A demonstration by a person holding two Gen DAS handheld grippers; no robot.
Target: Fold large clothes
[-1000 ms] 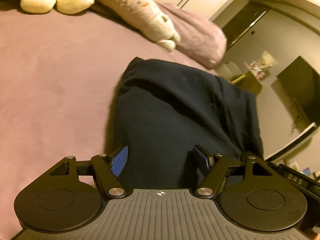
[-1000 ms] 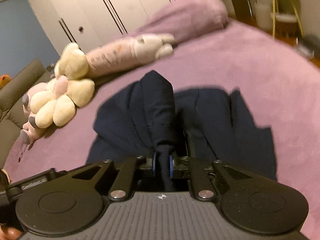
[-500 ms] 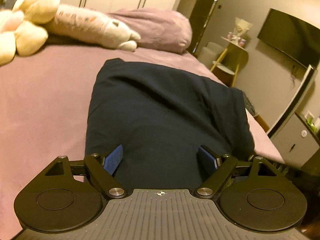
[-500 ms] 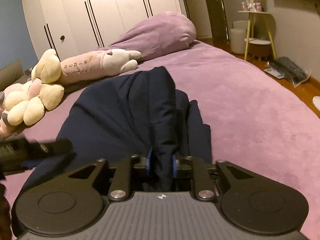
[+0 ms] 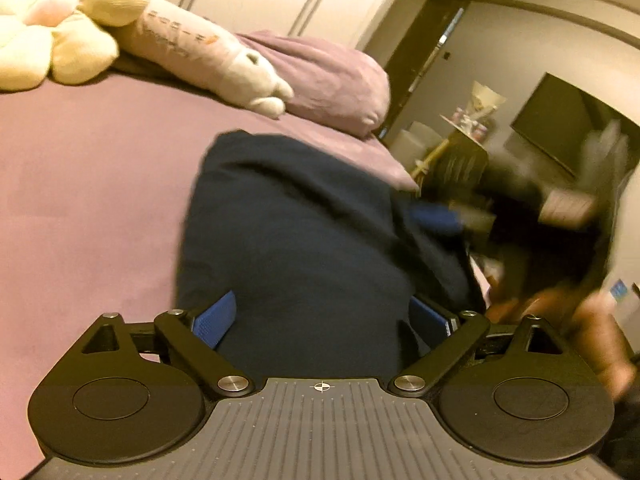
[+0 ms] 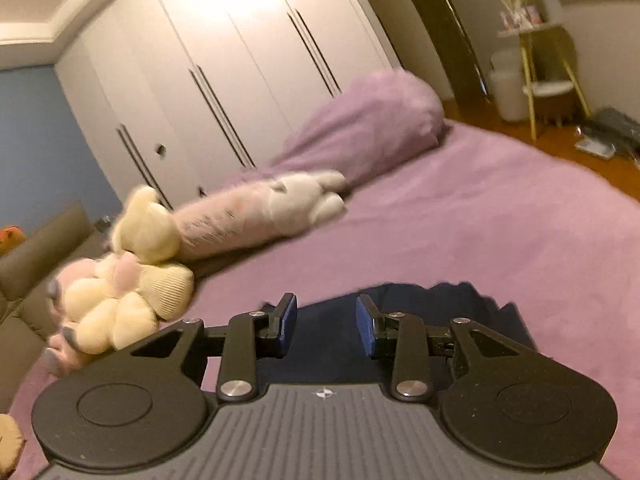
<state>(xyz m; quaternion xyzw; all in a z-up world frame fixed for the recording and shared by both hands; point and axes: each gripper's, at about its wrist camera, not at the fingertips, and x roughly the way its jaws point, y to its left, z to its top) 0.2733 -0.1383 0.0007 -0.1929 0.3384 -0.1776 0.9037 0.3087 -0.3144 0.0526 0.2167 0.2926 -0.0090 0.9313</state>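
A dark navy garment (image 5: 304, 240) lies folded in a block on the purple bed (image 5: 80, 184). My left gripper (image 5: 322, 316) is open, its blue pads on either side of the garment's near edge, gripping nothing. My right gripper (image 6: 326, 320) is open and empty, lifted above the garment (image 6: 400, 312), which shows low between and below its fingers. In the left wrist view the right gripper (image 5: 436, 216) appears blurred at the garment's right edge, with the person's hand behind it.
Plush toys (image 6: 120, 292) and a long pink plush (image 6: 256, 216) lie at the bed's far left. A purple pillow (image 6: 372, 120) sits at the head. White wardrobes (image 6: 240, 60) stand behind. A side table (image 6: 540, 56) and the bed's edge are to the right.
My right gripper has let go of the garment fold, opened, and lifted up and back. The left gripper stayed open at the near edge, with its view shifting slightly.
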